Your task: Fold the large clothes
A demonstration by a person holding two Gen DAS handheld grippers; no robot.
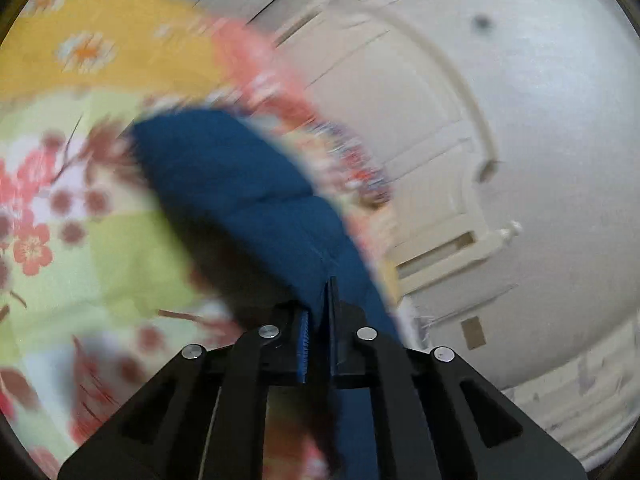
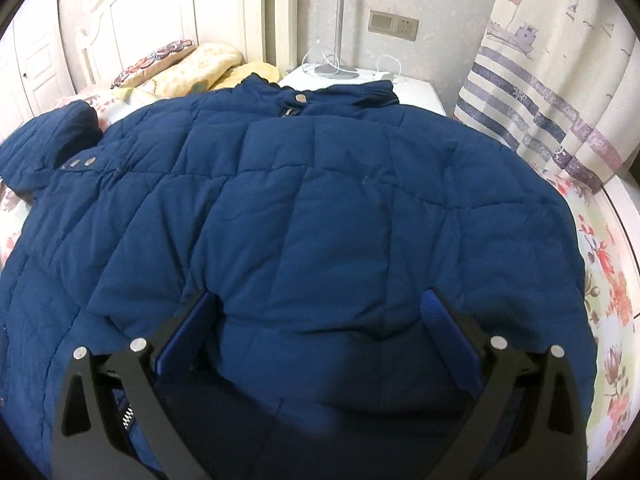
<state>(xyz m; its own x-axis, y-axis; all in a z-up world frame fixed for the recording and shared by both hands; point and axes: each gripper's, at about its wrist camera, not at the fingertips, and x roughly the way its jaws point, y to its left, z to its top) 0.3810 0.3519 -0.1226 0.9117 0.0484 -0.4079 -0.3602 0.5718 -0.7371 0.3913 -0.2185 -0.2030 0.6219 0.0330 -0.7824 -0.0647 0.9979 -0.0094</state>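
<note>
A home bedroom. A bed (image 2: 608,264) with a floral sheet fills the room, backed by a cream panelled headboard (image 2: 152,12) with pillows (image 2: 200,64) against it. Beside it stands a white nightstand (image 2: 420,96) carrying a lamp base (image 2: 336,70); a wall switch plate (image 2: 394,24) and a boat-print curtain (image 2: 552,80) are nearby.

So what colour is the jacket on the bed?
Dark blue, quilted, with metal snaps; the jacket shows best in the right wrist view.

A bed (image 2: 608,264) with a floral sheet carries a blue quilted jacket (image 2: 304,208), spread flat across it. Pillows (image 2: 192,64) lie at the head, just beyond the jacket's collar.
</note>
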